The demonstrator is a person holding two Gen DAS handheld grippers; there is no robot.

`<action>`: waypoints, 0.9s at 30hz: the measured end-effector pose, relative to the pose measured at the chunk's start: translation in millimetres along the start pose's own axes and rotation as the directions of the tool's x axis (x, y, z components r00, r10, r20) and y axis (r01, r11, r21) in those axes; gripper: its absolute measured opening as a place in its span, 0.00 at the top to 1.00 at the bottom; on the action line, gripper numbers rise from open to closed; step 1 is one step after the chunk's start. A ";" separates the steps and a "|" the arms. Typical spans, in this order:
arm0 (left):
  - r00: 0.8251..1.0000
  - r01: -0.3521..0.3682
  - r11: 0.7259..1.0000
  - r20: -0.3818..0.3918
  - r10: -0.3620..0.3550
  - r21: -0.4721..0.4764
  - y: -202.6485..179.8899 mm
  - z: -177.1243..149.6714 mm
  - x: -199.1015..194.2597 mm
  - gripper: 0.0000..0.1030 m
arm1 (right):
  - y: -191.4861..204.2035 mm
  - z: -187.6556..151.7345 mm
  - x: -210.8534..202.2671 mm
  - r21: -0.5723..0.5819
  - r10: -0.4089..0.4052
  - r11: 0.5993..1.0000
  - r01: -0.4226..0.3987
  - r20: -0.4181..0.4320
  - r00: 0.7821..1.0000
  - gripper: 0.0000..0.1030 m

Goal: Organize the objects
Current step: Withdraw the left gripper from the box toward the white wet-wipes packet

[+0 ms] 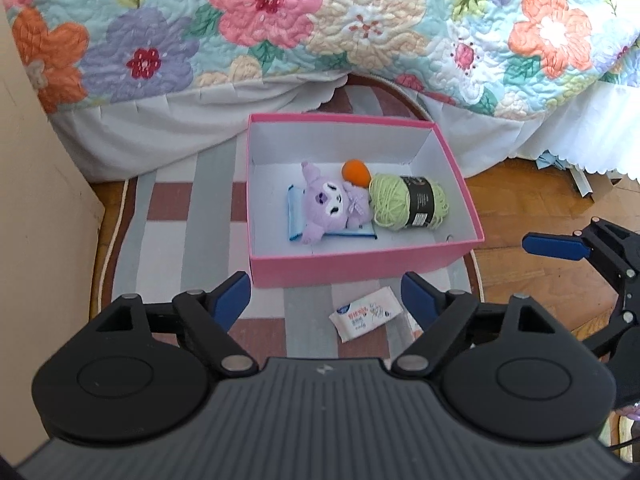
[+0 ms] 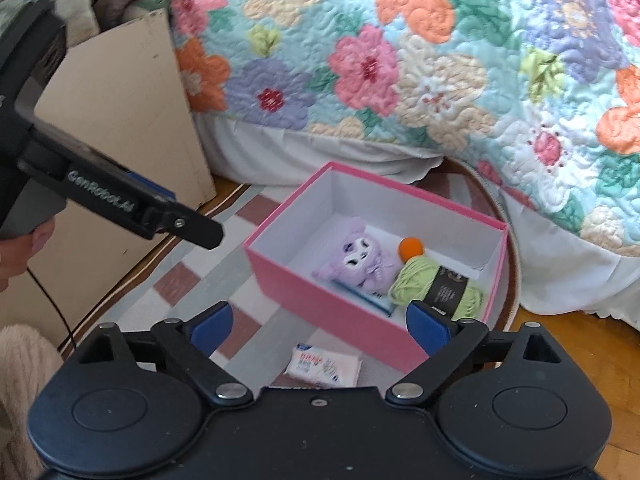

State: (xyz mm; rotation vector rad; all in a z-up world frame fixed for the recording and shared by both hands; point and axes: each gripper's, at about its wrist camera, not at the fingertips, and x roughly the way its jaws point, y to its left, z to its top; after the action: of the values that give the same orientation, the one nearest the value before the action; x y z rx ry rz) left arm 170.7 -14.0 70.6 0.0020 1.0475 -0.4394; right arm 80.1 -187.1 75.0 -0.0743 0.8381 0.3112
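Your left hand-held gripper (image 1: 326,300) and right hand-held gripper (image 2: 318,326) both gape wide, empty. One tissue pack (image 1: 365,314) lies on the rug (image 1: 180,248) between your fingers, just before the pink box (image 1: 360,258). Inside: one plush (image 1: 326,208), one yarn ball (image 1: 408,200), one orange ball (image 1: 354,171), half hidden, and one blue packet (image 1: 295,210), mostly covered.

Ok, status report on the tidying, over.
Both grippers, left gripper and right gripper, open, empty. Tissue pack on rug, outside pink box. Nothing in the way.
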 end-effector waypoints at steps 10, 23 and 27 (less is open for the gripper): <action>1.000 -0.022 1.000 0.010 0.022 0.004 4.4 -24.7 7.0 0.19 | 19.2 -19.8 4.0 -0.049 0.059 0.997 -0.058 0.003 0.998 0.06; 0.999 0.034 0.999 -0.039 -0.035 -0.034 16.8 -48.6 43.6 0.06 | 30.3 -61.7 39.5 -0.041 0.210 0.977 -0.208 0.032 0.977 0.06; 0.998 0.060 0.991 -0.011 -0.061 -0.117 29.2 -54.0 58.5 0.04 | 26.2 -68.2 42.8 -0.052 0.144 0.989 -0.141 0.062 0.988 0.05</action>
State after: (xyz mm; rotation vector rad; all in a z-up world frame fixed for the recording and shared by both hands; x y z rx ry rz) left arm 160.5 3.3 -11.8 -0.1308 1.0888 -0.4331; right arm 49.9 -164.6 -0.9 -0.0482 0.7720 0.4665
